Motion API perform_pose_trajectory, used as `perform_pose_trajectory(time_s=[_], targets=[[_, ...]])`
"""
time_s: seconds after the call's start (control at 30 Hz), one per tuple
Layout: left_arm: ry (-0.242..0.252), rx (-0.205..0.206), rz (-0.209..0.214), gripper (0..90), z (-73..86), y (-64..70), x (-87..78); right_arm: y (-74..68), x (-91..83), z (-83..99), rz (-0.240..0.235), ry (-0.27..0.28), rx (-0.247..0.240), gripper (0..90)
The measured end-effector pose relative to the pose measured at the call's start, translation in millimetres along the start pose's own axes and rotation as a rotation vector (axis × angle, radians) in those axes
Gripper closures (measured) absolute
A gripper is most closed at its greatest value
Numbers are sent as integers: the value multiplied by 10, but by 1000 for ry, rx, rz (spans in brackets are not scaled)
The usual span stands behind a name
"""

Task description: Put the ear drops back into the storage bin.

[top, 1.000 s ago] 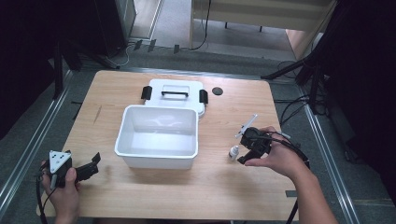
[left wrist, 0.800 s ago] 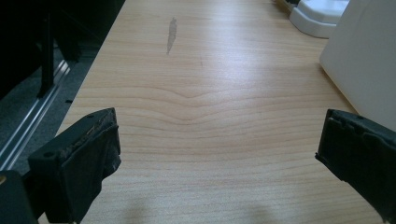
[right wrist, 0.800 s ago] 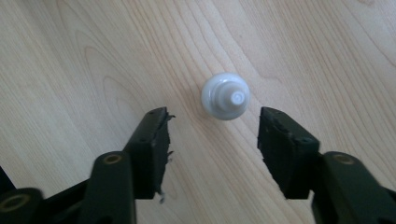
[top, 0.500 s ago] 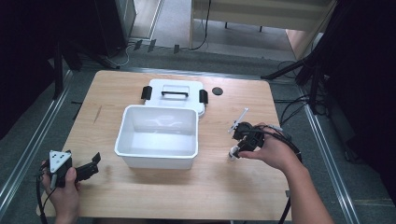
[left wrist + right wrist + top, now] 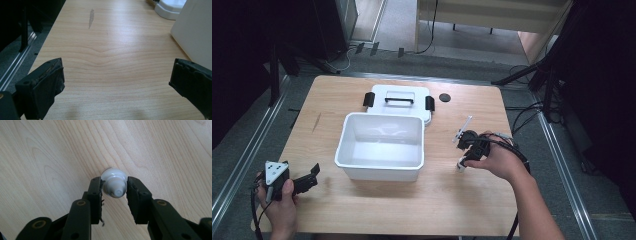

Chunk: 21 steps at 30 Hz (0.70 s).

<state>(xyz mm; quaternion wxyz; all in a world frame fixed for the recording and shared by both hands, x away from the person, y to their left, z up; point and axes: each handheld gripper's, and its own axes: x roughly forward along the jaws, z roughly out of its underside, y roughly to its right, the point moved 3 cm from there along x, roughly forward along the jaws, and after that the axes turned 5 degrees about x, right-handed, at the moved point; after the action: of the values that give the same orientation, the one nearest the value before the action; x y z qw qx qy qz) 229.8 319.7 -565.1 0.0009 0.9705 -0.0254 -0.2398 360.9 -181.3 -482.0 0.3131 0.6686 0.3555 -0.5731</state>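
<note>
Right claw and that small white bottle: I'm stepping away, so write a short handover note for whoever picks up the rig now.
Right claw: jaws closed around the small white bottle, which stands on the table, right of the white bin.
Left claw: open, holding nothing, over bare wood at the table's near left corner.
Bin is open and looks empty; its lid lies flat behind it.
Done: bottle gripped.
Left, probably: lift the bottle into the bin, then fit the lid.

A white tub (image 5: 381,145) stands mid-table (image 5: 362,205), its lid (image 5: 398,101) touching just behind it and a black disc (image 5: 444,97) near the lid's right end.
</note>
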Motion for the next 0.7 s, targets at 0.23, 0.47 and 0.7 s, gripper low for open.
perform_pose_trajectory(time_s=[0.23, 0.47, 0.7], targets=[[-1, -1, 1, 0, 0, 0, 1, -2, 9, -1, -1, 3, -7, 715], [-1, -1, 1, 0, 0, 1, 1, -7, 1, 29, -7, -6, -48, 720], [-1, 0, -1, 0, -1, 3, 4, -62, -133, -6, 5, -27, -113, 721]])
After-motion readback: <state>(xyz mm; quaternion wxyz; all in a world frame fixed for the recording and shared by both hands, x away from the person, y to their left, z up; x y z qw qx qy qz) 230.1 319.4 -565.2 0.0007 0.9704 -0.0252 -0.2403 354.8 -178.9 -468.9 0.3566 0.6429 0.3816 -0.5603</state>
